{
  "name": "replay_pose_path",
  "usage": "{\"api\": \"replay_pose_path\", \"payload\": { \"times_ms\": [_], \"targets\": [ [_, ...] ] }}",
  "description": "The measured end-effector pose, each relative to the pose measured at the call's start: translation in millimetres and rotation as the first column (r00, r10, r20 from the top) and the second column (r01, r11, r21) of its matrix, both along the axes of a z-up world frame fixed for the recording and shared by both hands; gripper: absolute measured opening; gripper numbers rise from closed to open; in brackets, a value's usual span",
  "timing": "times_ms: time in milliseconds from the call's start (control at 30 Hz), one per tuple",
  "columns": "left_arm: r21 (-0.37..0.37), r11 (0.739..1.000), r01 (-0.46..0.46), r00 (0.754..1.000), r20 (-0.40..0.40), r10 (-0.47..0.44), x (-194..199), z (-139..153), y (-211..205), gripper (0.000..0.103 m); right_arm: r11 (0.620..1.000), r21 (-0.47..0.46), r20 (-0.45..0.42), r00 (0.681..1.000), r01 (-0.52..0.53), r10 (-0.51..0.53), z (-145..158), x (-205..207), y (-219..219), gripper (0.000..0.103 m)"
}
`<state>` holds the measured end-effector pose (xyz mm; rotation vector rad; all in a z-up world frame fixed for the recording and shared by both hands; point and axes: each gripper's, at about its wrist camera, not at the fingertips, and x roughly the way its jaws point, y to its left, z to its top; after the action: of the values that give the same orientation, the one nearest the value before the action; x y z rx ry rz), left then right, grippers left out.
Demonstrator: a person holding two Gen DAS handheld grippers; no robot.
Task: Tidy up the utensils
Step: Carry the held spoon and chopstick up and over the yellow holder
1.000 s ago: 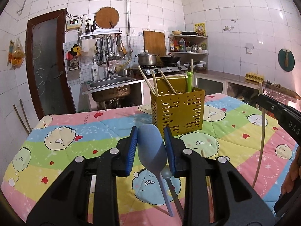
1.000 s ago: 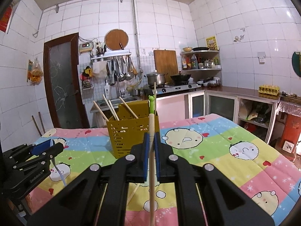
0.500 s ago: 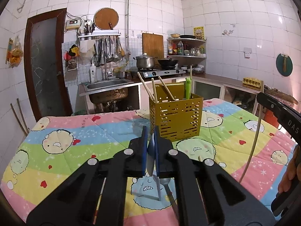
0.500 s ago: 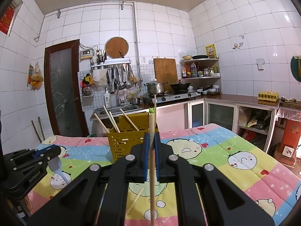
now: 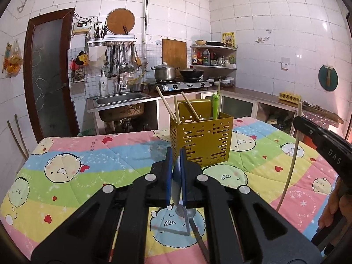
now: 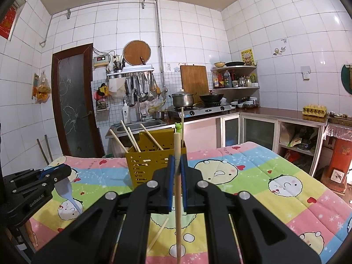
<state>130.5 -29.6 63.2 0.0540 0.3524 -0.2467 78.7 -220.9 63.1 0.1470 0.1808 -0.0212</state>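
My left gripper (image 5: 176, 159) is shut on the bowl of a light blue plastic spoon (image 5: 177, 177), which stands edge-on between the pads with its handle slanting down toward the quilt. My right gripper (image 6: 177, 161) is shut on a pale wooden chopstick (image 6: 178, 209), held upright. Just beyond both grippers stands the yellow perforated utensil holder (image 5: 201, 140), with several chopsticks and a green frog-topped utensil (image 5: 216, 105) in it. In the right wrist view the left gripper (image 6: 65, 171) is at the left with the blue spoon (image 6: 66, 190) hanging below it, and the holder (image 6: 145, 167) is ahead.
A colourful cartoon quilt (image 5: 72, 154) covers the table. A metal spoon (image 5: 191, 214) lies on it under my left gripper. A loose chopstick (image 6: 158, 233) lies near my right gripper. Sink, stove and counter run along the far wall. A person's fingers (image 5: 332, 206) show at the right edge.
The left jaws closed on the blue spoon, which turned from face-on to edge-on between the pads, its handle now clear of the quilt. The right gripper and its chopstick stayed put.
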Motion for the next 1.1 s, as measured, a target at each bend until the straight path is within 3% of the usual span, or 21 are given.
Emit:
{"api": "replay_pose_path", "payload": {
  "times_ms": [500, 833, 1100],
  "targets": [
    [0.018, 1.000, -0.006, 1.000, 0.014, 0.006, 16.9, 27.8, -8.2, 0.005, 1.000, 0.010, -0.001, 1.000, 0.001, -0.001, 15.7, 19.6, -4.7, 0.006],
    [-0.046, 0.997, -0.058, 0.995, 0.081, 0.062, 57.7, 91.1, -23.6, 0.005, 0.999, -0.032, 0.073, 0.997, 0.003, -0.001, 84.2, 61.3, -10.1, 0.006],
    [-0.079, 0.993, -0.089, 0.986, 0.131, 0.099, 123.1, 135.0, -51.0, 0.005, 0.998, -0.062, 0.126, 0.992, -0.007, 0.015, 139.5, 111.6, -15.8, 0.002]
  ]
}}
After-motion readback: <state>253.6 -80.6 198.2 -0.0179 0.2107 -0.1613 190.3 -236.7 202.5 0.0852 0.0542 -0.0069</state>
